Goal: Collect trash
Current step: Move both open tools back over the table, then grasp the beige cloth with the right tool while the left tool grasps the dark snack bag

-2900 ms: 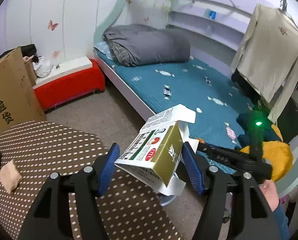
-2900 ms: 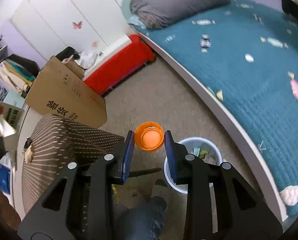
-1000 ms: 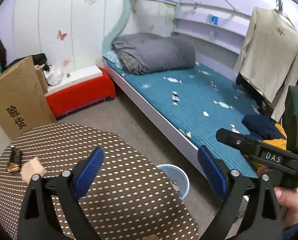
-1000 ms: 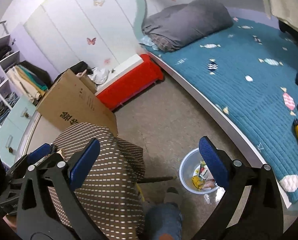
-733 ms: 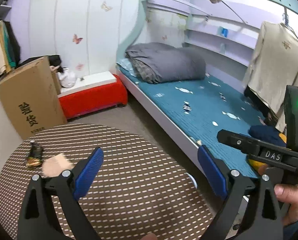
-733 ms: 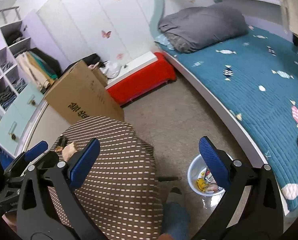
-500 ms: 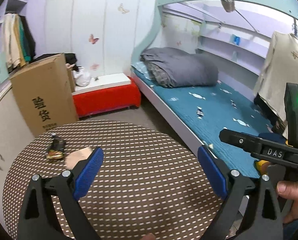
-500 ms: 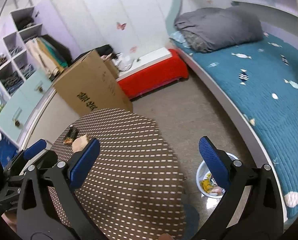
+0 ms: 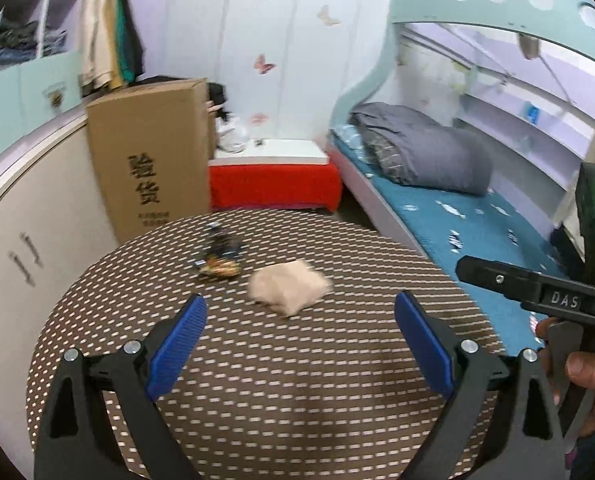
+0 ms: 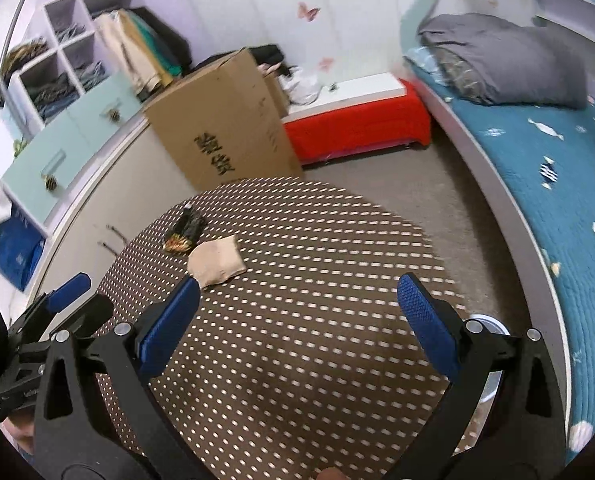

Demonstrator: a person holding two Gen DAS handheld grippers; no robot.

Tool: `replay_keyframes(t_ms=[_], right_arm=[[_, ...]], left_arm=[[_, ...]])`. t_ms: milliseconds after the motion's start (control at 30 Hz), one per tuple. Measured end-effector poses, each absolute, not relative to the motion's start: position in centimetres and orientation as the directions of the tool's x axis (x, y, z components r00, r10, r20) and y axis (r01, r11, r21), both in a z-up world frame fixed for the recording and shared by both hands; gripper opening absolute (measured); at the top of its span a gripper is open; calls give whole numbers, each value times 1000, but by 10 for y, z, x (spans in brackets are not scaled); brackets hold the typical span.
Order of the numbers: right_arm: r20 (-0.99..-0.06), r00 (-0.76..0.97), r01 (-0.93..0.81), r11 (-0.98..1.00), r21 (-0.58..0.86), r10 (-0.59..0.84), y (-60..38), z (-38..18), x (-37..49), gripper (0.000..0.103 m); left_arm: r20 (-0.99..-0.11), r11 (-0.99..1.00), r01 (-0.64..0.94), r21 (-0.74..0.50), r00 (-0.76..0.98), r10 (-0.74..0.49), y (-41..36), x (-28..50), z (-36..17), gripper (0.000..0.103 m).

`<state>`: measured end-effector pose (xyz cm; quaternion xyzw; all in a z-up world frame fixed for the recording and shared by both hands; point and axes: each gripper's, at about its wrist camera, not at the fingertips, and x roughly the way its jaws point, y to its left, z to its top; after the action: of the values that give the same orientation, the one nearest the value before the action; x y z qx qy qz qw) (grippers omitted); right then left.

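Both the left tongs (image 9: pixel 299 336) and right tongs (image 10: pixel 297 320) are hanging wide apart, empty, over the dotted tabletop (image 9: pixel 297 392). Farther on, a beige crumpled paper wad (image 9: pixel 287 286) is lying beside a dark snack wrapper (image 9: pixel 219 262).

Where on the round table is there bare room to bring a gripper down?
The table is bare across its near half and the bed-side edge. Only the far cabinet side is crowded: the beige packet and dark wrapper lie close together there.
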<state>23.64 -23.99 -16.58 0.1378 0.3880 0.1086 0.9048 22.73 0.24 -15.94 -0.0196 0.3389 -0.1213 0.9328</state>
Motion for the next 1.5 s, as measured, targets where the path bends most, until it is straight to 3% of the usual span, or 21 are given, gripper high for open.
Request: replay_keyframes(t_ms=[633, 733, 800, 967, 1100, 1500], right_arm=[[-759, 531, -322, 918, 232, 378, -120, -222, 317, 96], [-761, 525, -355, 911, 212, 382, -107, -226, 322, 83], [-780, 511, -370, 911, 179, 361, -98, -232, 327, 58], [-778, 517, -389, 908, 157, 356, -102, -236, 322, 35], [-765, 538, -370, 915, 163, 354, -120, -233, 315, 30], [-729, 577, -284, 927, 245, 369, -172, -223, 296, 29]], left_arm=[[-707, 992, 24, -122, 700, -104, 72, 275, -206, 93], [-712, 993, 19, -114, 695, -95, 73, 280, -209, 93], [-717, 994, 18, -108, 691, -90, 73, 285, -212, 93], [-728, 995, 28, -96, 680, -90, 64, 301, -217, 93], [-734, 995, 55, -77, 672, -94, 51, 318, -221, 93], [-785, 997, 68, -23, 617, -60, 28, 381, -240, 91]])
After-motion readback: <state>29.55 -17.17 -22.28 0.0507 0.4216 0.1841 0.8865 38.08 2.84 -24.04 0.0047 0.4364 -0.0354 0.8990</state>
